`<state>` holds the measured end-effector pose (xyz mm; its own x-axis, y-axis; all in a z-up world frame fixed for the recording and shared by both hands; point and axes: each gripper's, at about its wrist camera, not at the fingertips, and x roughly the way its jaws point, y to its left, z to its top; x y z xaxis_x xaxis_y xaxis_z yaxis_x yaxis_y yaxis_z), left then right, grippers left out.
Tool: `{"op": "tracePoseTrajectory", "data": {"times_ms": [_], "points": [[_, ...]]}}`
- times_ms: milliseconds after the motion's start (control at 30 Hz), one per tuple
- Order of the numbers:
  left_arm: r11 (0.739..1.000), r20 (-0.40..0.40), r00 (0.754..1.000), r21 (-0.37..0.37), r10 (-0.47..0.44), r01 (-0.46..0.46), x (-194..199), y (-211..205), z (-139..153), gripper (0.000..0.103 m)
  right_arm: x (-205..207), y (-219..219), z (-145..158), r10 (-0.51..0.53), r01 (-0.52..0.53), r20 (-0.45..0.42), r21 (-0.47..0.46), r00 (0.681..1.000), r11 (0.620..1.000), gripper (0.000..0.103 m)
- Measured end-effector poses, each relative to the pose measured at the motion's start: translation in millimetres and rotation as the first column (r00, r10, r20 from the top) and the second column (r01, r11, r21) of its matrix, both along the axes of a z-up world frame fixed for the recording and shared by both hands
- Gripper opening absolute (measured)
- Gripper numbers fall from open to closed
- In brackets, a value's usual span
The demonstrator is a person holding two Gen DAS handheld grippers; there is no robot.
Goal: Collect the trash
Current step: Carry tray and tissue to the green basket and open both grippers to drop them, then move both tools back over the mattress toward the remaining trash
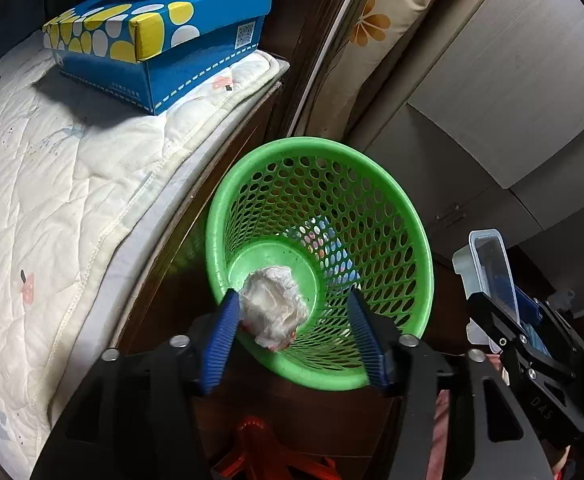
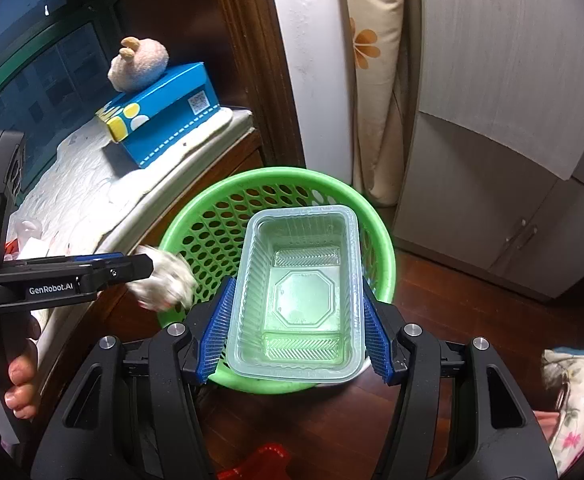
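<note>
Left wrist view: my left gripper [image 1: 294,334] hangs over the green basket [image 1: 412,248], its jaws spread wide. A crumpled white paper wad [image 1: 274,306] lies against the blue pad at nine o'clock, while the pad at three o'clock stands clear of it; no pinch holds it. Whether the wad has reached the basket floor I cannot tell.

From the right wrist, my right gripper [image 2: 296,328] has its jaws pressed on the long sides of a clear plastic tray [image 2: 300,292], which looks empty and sits open side up above the same basket [image 2: 212,220]. At eleven o'clock a blue tissue box [image 2: 164,120] sits on the quilted bed [image 2: 80,184].
</note>
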<state>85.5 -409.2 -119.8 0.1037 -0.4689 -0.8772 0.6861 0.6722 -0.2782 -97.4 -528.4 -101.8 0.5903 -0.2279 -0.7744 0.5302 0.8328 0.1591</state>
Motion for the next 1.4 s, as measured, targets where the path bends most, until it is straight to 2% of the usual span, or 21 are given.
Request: {"op": "tracePoseTrajectory", "data": {"times_ms": [200, 433, 700, 967, 1133, 1267, 1400], "points": [[0.999, -0.031, 0.999, -0.034, 0.032, -0.033, 6.0, 11.7, 4.1, 0.066, 6.2, -7.6, -12.0, 0.003, -0.003, -0.014, 0.025, 1.0, 1.0, 0.059], [0.993, 0.005, 0.994, -0.042, 0.112, -0.112, 10.2, 50.4, 18.7, 0.066, 34.6, -17.8, -33.7, 0.015, -0.011, -0.045, 0.075, 0.999, 0.997, 0.059], [0.979, 0.089, 0.975, -0.037, 0.204, -0.201, 11.0, 103.7, 32.5, 0.066, 63.9, -24.6, -65.3, 0.02, -0.004, -0.114, 0.134, 0.993, 0.991, 0.06], [0.954, 0.076, 0.951, -0.037, 0.299, -0.297, 6.1, 160.2, 29.1, 0.066, 82.7, -26.6, -90.2, 0.008, 0.013, -0.169, 0.12, 0.986, 0.993, 0.056], [0.929, 0.071, 0.926, -0.043, 0.37, -0.368, 5.1, 200.1, 28.5, 0.066, 88.4, -18.5, -82.8, 0.029, -0.01, -0.149, 0.127, 0.988, 0.992, 0.056], [0.904, 0.083, 0.9, -0.045, 0.428, -0.425, 6.9, 229.4, 31.8, 0.068, 89.9, -0.9, -64.0, 0.077, -0.064, -0.118, 0.103, 0.99, 0.993, 0.057], [0.882, 0.097, 0.876, -0.05, 0.472, -0.469, 7.4, 258.4, 34.7, 0.069, 91.7, 22.2, -42.5, 0.127, -0.12, -0.079, 0.09, 0.989, 0.989, 0.062]]}}
